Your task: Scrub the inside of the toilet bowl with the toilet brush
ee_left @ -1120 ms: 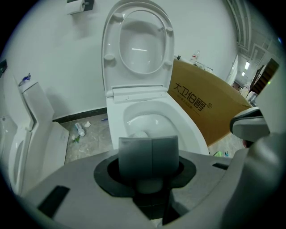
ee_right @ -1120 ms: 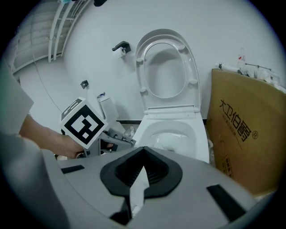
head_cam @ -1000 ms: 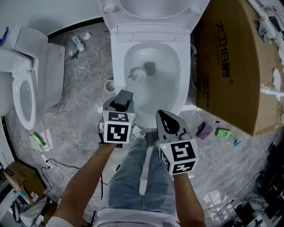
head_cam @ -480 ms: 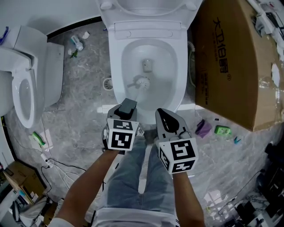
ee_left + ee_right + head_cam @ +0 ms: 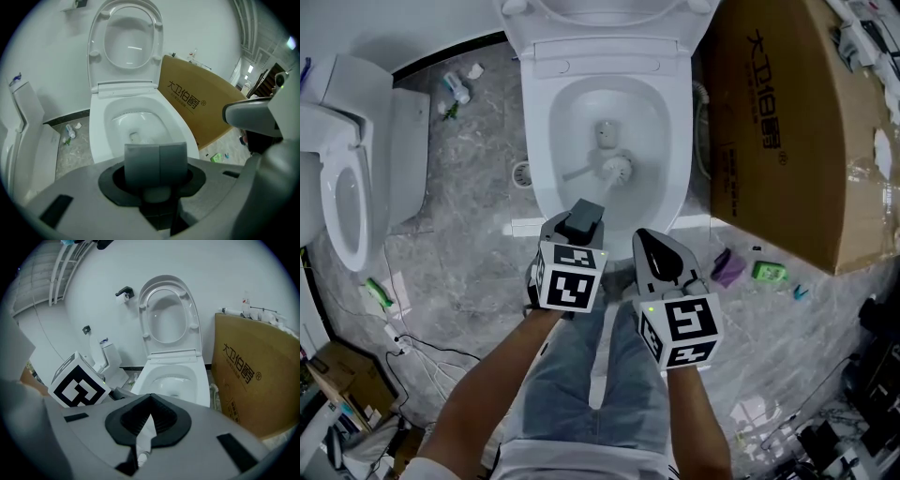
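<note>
Right gripper [image 5: 657, 255] hangs over the person's knees, jaws pinched together with nothing in them. Just beside it, the left gripper [image 5: 582, 221] is clamped tight on the brush [image 5: 617, 169] handle. The brush head is down inside the bowl [image 5: 565, 117], right near the drain hole. Cardboard box [image 5: 778, 122] stands on the right.

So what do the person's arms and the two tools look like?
Left tool and right tool have grey plastic bodies with dark jaw linings. Each carries a white cube with black square markers and a small green light. The forearms are bare, no sleeves in view; blue jeans below.
</note>
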A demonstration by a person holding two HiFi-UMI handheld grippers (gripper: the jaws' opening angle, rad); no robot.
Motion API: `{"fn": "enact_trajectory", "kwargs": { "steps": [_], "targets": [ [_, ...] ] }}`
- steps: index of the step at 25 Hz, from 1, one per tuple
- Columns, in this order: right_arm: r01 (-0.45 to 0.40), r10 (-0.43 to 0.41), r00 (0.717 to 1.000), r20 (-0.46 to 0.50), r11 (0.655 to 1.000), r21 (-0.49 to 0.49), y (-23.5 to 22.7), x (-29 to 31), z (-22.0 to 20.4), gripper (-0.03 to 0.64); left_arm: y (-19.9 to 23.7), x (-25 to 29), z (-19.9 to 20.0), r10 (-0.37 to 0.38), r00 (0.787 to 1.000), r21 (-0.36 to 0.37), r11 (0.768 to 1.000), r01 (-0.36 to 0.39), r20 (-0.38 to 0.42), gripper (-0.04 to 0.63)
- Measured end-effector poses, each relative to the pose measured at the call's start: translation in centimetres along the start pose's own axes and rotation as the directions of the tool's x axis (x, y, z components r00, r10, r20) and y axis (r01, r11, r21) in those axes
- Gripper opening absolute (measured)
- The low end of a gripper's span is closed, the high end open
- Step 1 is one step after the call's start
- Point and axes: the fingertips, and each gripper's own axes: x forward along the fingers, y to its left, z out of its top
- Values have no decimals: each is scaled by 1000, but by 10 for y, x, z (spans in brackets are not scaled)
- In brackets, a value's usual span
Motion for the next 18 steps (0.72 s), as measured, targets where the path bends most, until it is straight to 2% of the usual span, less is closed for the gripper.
{"fn": "enact_trajectory", "kwargs": {
  "steps": [6,12,18],
  "targets": [
    [-1,1,1000,3,1000,14,-2,4,1,2,-4,6,9,2,1000,5,1000,-2,6,152],
    [-6,5,1000,4,1000,20,-4,11,3,1,13,19,11,41,999,-25,999,-41,-15,152],
    [3,-3,1000,-8,1000,23,-11,14,-2,0,26,42,20,63,997,-21,998,-64,-34,152]
  ]
}}
